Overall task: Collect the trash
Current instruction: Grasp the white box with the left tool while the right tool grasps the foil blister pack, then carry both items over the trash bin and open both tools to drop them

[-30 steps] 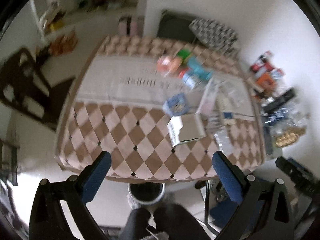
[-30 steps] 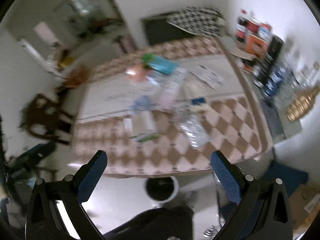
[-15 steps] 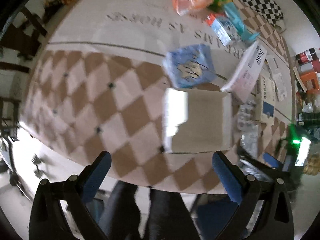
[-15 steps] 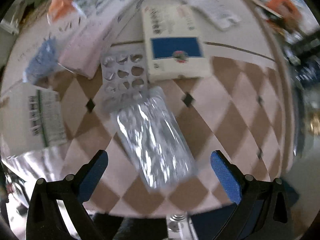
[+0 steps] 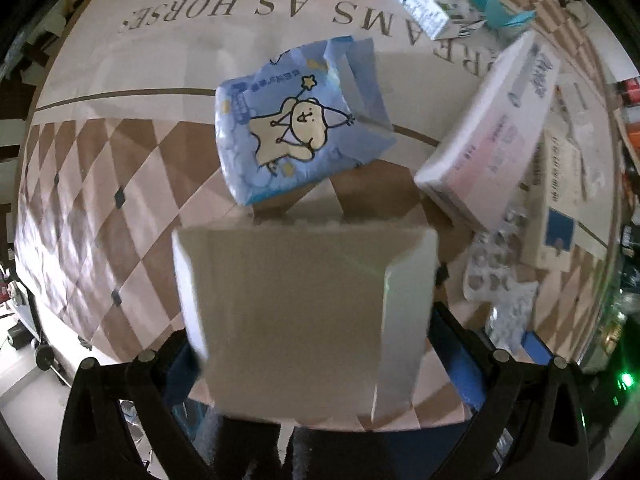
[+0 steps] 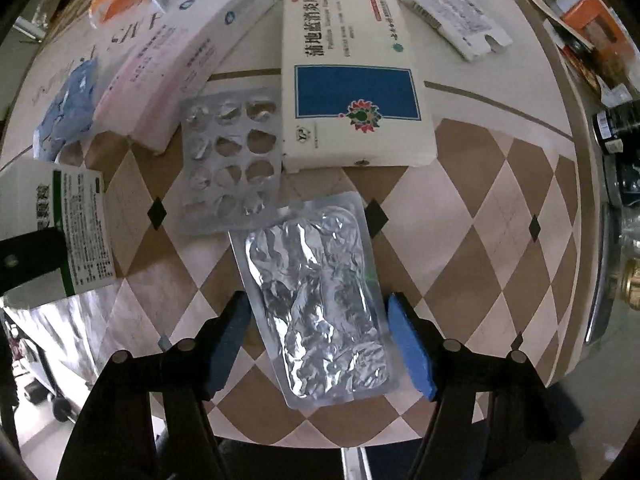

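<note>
A plain cardboard box (image 5: pixel 304 304) lies on the checked tablecloth (image 5: pixel 100 208), right under my left gripper (image 5: pixel 316 340). The box sits between the closing jaws and hides most of both blue pads; no pressing shows. The right wrist view shows the same box (image 6: pixel 76 224) at the left, its side printed in green. A crinkled silver foil blister pack (image 6: pixel 320 300) lies flat between the pads of my right gripper (image 6: pixel 318 300). Those jaws are closing, and the pads stand at the pack's long edges with a slight gap on the right.
Beyond the box lie a blue cartoon tissue pack (image 5: pixel 296 128), a long pink-and-white box (image 5: pixel 492 128) and a milk carton (image 5: pixel 424 0). An emptied blister sheet (image 6: pixel 232 160) and a white medicine box (image 6: pixel 352 80) lie just past the foil pack. The table's front edge is close below both grippers.
Both grippers have dropped from high above the table to just over it. The left came down over the cardboard box; the right's jaws narrowed around the foil pack.
</note>
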Motion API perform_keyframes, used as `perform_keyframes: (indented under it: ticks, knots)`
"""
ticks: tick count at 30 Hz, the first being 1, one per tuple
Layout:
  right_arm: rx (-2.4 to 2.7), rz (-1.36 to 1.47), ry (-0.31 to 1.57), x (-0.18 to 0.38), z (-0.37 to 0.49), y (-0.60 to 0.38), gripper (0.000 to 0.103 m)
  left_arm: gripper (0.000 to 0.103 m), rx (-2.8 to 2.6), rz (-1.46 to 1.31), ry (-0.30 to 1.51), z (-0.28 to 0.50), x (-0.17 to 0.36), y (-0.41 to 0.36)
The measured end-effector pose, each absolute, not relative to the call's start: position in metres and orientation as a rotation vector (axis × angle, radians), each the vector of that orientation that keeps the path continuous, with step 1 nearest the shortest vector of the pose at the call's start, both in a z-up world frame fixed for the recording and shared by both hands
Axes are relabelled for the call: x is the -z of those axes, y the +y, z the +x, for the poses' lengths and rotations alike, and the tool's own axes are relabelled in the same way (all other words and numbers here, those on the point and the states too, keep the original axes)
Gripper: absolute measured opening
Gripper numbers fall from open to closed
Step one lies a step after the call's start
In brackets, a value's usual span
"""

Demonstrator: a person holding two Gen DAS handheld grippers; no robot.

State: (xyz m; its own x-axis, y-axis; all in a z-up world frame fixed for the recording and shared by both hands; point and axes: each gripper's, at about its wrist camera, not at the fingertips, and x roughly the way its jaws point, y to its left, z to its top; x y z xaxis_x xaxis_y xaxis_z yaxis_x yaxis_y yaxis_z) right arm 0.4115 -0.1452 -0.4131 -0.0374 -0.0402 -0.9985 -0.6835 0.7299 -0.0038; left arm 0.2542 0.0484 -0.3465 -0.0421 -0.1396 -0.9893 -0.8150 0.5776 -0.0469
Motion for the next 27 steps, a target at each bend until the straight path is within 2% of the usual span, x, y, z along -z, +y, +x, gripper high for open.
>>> perform_keyframes:
  ticks: [1,9,23,27]
  knots:
    - [-0.573,-0.612,1.549,0.413,0.413,-0.145,0.073,0.084,-0.681,-0.826,1.545,0.254,0.349,0.052]
    - [-0.588,-0.619,1.511,0.415,0.401,-0.13,0.069,0.083,-0.717,-0.746,1.504,0.235,0.331,0.064]
    - [-0.751,-0.376,1.568,0.373,0.354,-0.163,0.068,0.083,-0.734,-0.601,1.438,0.156,0.28,0.053]
    - [-0.798,-0.362,1.523,0.36,0.321,-0.154,0.068,0.083,-0.733,-0.589,1.398,0.133,0.279,0.034]
